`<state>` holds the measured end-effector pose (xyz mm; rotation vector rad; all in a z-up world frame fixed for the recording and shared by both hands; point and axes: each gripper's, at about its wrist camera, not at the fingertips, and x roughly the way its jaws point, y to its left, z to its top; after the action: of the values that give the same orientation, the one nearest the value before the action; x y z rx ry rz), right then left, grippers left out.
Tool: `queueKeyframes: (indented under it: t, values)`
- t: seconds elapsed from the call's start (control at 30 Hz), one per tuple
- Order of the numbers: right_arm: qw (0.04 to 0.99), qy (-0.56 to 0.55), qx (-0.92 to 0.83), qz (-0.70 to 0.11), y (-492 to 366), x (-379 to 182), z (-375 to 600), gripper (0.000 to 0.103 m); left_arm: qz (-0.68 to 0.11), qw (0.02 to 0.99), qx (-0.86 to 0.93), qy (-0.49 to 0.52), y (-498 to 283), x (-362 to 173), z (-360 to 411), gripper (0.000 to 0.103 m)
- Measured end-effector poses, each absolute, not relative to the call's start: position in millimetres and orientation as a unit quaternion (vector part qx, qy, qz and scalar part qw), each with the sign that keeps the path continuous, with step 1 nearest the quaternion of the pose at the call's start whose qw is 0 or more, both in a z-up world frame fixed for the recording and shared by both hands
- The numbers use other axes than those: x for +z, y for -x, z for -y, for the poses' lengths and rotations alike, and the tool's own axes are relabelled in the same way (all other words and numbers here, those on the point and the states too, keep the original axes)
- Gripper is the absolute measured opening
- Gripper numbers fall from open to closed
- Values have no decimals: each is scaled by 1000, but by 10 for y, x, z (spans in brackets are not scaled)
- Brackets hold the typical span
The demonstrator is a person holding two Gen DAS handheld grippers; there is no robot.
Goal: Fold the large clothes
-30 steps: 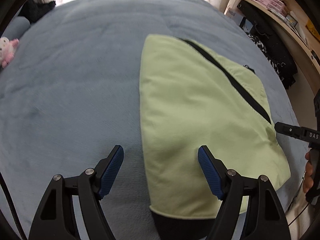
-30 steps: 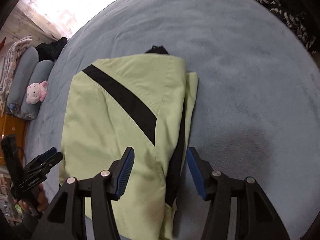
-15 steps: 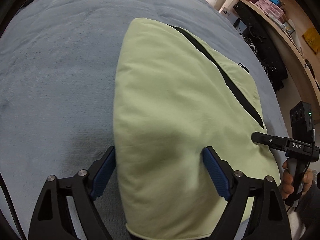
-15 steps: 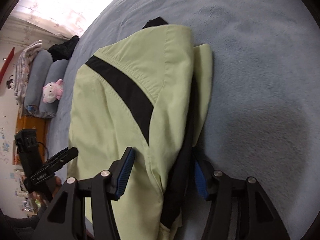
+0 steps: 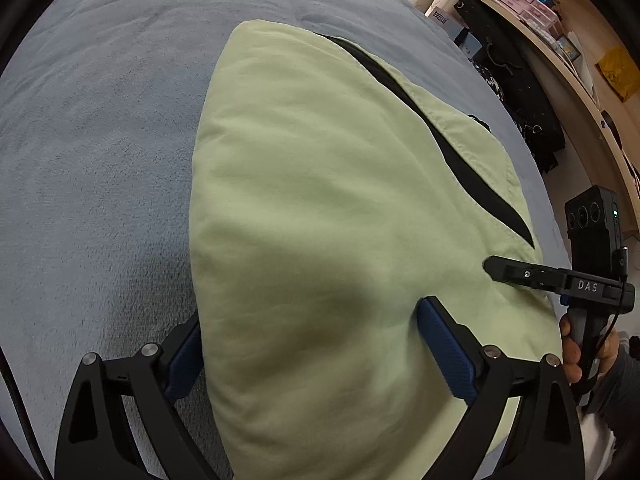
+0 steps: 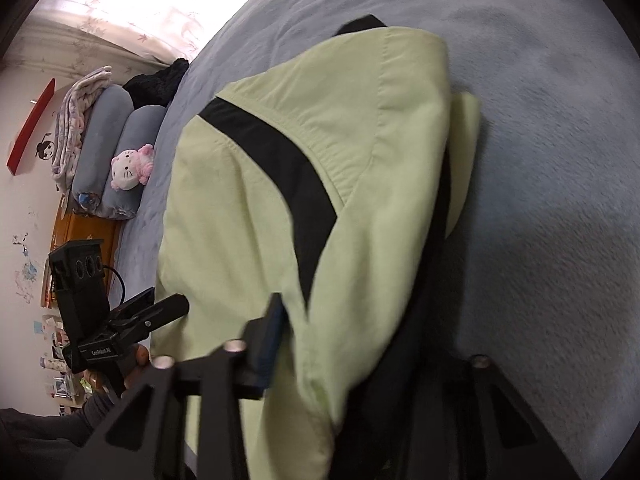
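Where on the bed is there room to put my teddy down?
Bare blanket lies left of the green jacket, and more on its right side. It's crowded near the pillows, kitty plush and both tongs.

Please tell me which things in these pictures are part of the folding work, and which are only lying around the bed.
Part of the work:
- green jacket, partly folded on the blue blanket
- left gripper and right gripper, both straddling its near edge

Only lying around:
- pink plush toy
- grey pillows
- black clothes
- shelf boxes
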<state>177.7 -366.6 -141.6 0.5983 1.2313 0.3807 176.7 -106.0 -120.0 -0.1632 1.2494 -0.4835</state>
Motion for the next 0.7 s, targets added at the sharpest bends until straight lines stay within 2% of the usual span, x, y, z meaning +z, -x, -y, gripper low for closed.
queueKeyframes:
  t: [0.07, 0.13, 0.23, 0.33, 0.43, 0.7]
  values:
    - [766, -258, 174, -563, -1779, -1343, 3599, 19, -570, 789, -217, 73, -1736, -1150, 1065, 82]
    - [777, -238, 169, -558, -1773, -1256, 3511, 17, -556, 802, -213, 51, -1687, -1082, 1158, 62]
    - [787, -223, 157, -553, -1766, -1139, 3406, 15, -534, 818, -213, 24, -1612, -943, 1234, 41]
    - [799, -205, 152, -545, -1751, -1001, 3289, 14, -522, 826, -212, 17, -1566, -817, 1256, 29]
    - [812, -177, 148, -536, -1713, -793, 3115, 13, -510, 833, -211, 22, -1513, -674, 1246, 26]
    - [821, -139, 149, -533, -1512, -464, 2701, 12, -506, 836, -208, 29, -1344, -363, 957, 25]
